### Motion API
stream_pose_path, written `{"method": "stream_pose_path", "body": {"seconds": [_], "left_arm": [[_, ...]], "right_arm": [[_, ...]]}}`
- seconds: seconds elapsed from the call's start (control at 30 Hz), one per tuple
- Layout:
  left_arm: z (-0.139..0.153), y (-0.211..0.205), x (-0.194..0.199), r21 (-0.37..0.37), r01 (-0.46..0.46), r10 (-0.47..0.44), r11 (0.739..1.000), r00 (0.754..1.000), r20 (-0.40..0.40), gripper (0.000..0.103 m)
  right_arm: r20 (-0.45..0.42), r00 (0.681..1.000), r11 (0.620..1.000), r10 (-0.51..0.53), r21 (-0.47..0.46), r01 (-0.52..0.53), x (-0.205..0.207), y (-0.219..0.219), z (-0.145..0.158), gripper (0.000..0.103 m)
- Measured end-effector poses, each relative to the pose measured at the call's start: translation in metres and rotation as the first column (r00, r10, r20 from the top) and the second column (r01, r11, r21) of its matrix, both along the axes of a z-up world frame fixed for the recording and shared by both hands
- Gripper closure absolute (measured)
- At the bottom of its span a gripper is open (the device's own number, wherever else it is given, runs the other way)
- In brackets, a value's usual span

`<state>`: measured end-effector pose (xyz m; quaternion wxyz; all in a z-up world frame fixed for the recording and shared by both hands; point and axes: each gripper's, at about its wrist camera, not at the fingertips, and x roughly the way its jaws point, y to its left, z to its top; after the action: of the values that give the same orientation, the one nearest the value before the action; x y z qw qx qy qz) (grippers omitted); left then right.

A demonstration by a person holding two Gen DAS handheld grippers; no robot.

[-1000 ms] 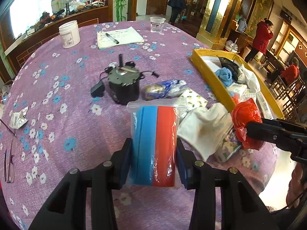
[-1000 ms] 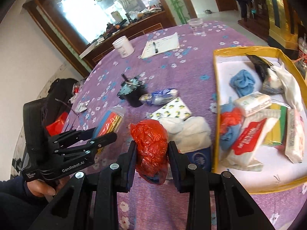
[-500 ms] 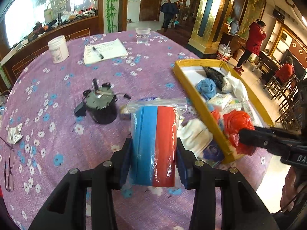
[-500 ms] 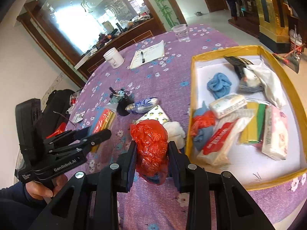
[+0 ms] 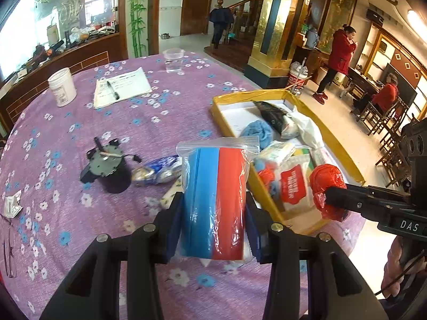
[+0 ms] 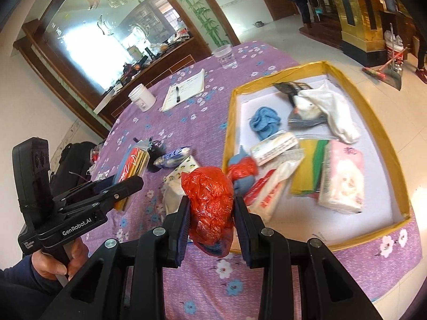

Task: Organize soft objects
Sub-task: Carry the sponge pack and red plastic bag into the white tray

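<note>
Clamping upright zip bag (image 5: 216,202), left claw (image 5: 213,229) level, right claw (image 6: 212,221) squeezing red plastic bundle (image 6: 210,208), seemingly above tablecloth (image 6: 165,128)

Non-task items I am seeing from my left wrist view:
- White plastic jar (image 5: 62,87), standing upright at the upper left of the frame.
- Paper notepad (image 5: 121,86), lying flat to the right of the jar, with a black pen (image 5: 112,93) resting on it.
- Clear plastic cup (image 5: 173,60), standing at upper centre.
- Black motor-like device (image 5: 108,169), sitting at centre left, wires trailing from it.
- Eyeglasses (image 5: 9,250), lying at the far left edge.
- Purple floral tablecloth (image 5: 160,122), covering the round table.
</note>
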<state>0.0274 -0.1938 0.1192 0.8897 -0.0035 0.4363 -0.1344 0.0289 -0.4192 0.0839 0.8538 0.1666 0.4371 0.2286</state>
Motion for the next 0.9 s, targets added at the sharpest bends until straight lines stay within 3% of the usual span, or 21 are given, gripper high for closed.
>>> {"method": "stream_pose_path", "body": {"seconds": [0.5, 0.9], "left_arm": [[0.021, -0.066, 0.028, -0.025, 0.081, -0.08, 0.996, 0.996, 0.037, 0.062], [0.004, -0.128, 0.068, -0.017, 0.123, -0.123, 0.992, 0.992, -0.011, 0.062]], "right_arm": [[0.002, 0.996, 0.995, -0.094, 0.018, 0.094, 0.007, -0.064, 0.006, 0.069], [-0.041, 0.978, 0.978, -0.205, 0.024, 0.206, 0.026, -0.134, -0.004, 0.069]]}}
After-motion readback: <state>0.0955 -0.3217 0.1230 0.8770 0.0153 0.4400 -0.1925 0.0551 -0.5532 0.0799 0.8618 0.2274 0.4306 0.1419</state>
